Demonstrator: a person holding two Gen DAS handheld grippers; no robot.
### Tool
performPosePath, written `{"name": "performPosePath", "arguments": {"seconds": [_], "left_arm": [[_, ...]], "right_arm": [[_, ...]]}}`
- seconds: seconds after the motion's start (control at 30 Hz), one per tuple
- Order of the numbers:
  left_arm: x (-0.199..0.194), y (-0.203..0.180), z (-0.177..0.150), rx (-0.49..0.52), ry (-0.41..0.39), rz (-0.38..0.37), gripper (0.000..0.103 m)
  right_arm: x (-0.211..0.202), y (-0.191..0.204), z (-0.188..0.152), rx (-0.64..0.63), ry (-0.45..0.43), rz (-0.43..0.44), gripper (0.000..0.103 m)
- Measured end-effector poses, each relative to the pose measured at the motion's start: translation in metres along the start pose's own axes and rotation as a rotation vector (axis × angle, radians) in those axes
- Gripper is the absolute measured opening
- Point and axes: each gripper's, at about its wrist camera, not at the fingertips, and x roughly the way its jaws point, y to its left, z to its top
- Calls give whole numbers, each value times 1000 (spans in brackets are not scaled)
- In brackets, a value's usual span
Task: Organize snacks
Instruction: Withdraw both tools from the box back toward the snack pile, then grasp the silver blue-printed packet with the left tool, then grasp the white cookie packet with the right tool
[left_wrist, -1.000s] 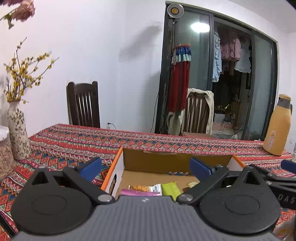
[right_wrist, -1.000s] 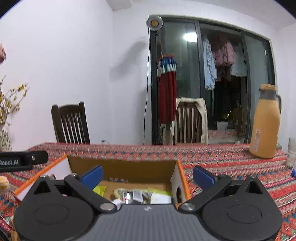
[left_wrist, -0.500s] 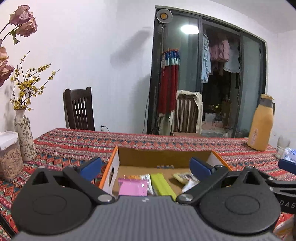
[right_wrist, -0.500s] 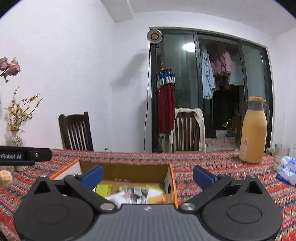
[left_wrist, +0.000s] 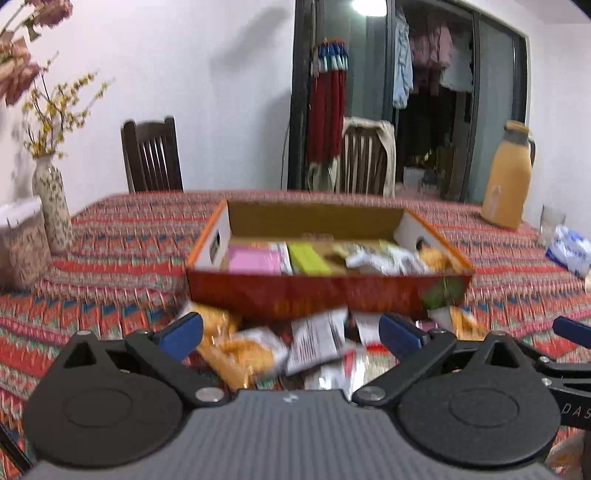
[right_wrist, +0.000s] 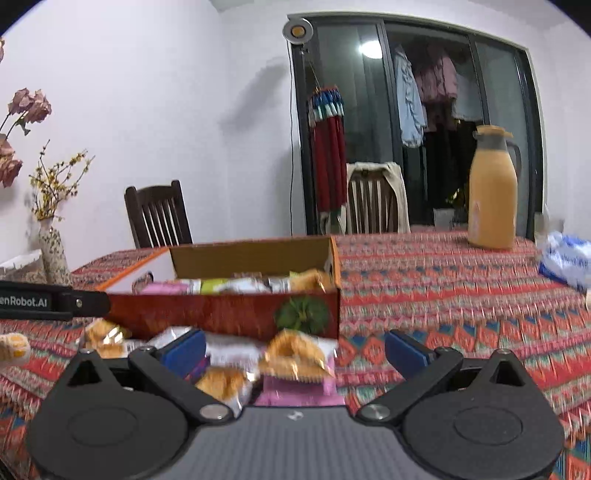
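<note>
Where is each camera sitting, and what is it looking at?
Left wrist: on the left gripper, facing over loose snacks to the box; open jaws show, the right gripper at the right edge.
Right wrist: on the right gripper, facing the box's right end; open jaws show, the left gripper at the left edge.
Both share the box, chair, jug.

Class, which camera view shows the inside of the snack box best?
The left wrist view: it looks down into the snack box, showing packets spread across its floor. The right wrist view sees the box lower, mostly its front wall, packets just peeking over.
</note>
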Motion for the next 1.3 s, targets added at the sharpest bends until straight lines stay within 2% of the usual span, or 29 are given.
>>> {"name": "performPosePath", "arguments": {"seconds": [0.27, 0.5, 0.57, 0.6, 0.63, 0.7, 0.73, 0.93, 1.1, 1.3], "left_arm": [[19, -14, -34, 36, 141, -28, 103], [33, -27, -51, 71, 192, -37, 103], [34, -28, -54, 71, 196, -54, 93], [35, -28, -54, 72, 203, -65, 78], [35, -28, -55, 72, 204, -77, 75], [30, -28, -56, 80, 177, -84, 62], [27, -29, -56, 86, 166, -95, 61], [6, -25, -53, 78, 96, -124, 60], [-23, -16, -39, 74, -10, -157, 61], [-35, 1, -24, 32, -72, -136, 61]], "right_arm": [[-9, -8, -29, 14, 58, -5, 103], [-4, -13, -42, 24, 88, -13, 103], [-3, -14, -42, 26, 93, -14, 103], [-1, -14, -43, 26, 95, -13, 103], [-1, -15, -43, 26, 96, -13, 103], [1, -14, -44, 25, 101, -15, 103], [2, -15, -44, 25, 103, -15, 103], [2, -12, -44, 22, 97, -15, 103], [4, -6, -38, 11, 90, -5, 103], [16, 15, -30, -31, 106, 31, 103]]}}
